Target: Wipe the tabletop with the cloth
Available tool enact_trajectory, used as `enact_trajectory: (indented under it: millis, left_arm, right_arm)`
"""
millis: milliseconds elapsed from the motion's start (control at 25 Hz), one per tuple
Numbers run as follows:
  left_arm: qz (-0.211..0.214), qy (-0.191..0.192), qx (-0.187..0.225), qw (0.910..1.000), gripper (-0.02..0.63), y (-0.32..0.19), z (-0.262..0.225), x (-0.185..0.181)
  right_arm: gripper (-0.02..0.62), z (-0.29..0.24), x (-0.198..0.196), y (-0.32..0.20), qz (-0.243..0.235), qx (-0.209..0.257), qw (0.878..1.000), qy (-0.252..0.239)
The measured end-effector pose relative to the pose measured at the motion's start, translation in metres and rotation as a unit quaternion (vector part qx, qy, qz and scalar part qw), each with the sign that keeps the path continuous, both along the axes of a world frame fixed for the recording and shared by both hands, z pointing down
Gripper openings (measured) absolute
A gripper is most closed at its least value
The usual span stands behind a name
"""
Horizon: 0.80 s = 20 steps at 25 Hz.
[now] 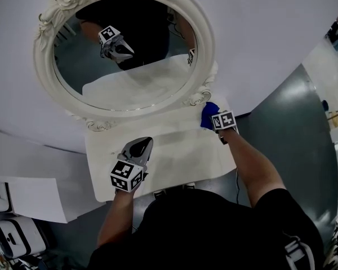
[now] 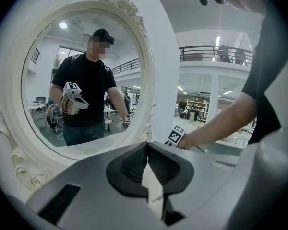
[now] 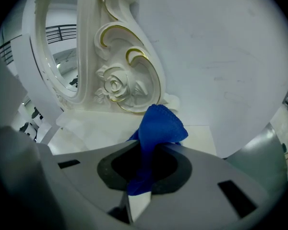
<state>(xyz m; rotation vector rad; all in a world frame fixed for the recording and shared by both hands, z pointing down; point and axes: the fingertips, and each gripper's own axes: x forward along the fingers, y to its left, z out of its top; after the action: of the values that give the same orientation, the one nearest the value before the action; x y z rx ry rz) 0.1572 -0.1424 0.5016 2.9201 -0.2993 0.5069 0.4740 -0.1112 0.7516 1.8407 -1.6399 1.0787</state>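
Note:
A blue cloth (image 1: 209,114) (image 3: 159,124) is bunched at the back right corner of the small white tabletop (image 1: 180,156), close to the mirror's carved foot (image 3: 117,87). My right gripper (image 1: 213,118) (image 3: 151,150) is shut on it, and the cloth sticks out beyond the jaws. My left gripper (image 1: 137,149) (image 2: 148,151) hovers over the left front part of the tabletop. Its jaws are pressed together with nothing between them, and it points at the mirror.
An oval mirror in an ornate white frame (image 1: 45,75) (image 2: 156,56) stands along the back of the tabletop against a white wall. White cases (image 1: 8,235) and a white sheet (image 1: 31,198) lie at the lower left. Grey floor (image 1: 293,139) lies to the right.

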Motion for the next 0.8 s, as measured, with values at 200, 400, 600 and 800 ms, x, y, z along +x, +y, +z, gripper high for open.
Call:
enact_trajectory:
  millis: [200,400,600,800]
  left_arm:
    - [0.0,0.002,0.007,1.0,0.012,0.0,-0.007,-0.016]
    - [0.002,0.005,0.011,0.9999,0.012,0.002,-0.012,-0.03]
    - [0.004,0.008,0.021,0.9997,0.012,0.002,-0.024,-0.046]
    - [-0.004,0.009,0.024,0.9996,0.012,0.0,-0.028,-0.063]
  right_arm:
    - [0.041,-0.027,-0.025,-0.001,-0.003,0.037,0.999,0.006]
    - [0.041,-0.065,-0.056,-0.005,-0.004,0.086,0.996,0.01]
    - [0.041,-0.113,-0.094,-0.013,-0.024,0.139,0.99,0.011]
    - [0.041,-0.163,-0.133,-0.016,-0.045,0.187,0.981,0.017]
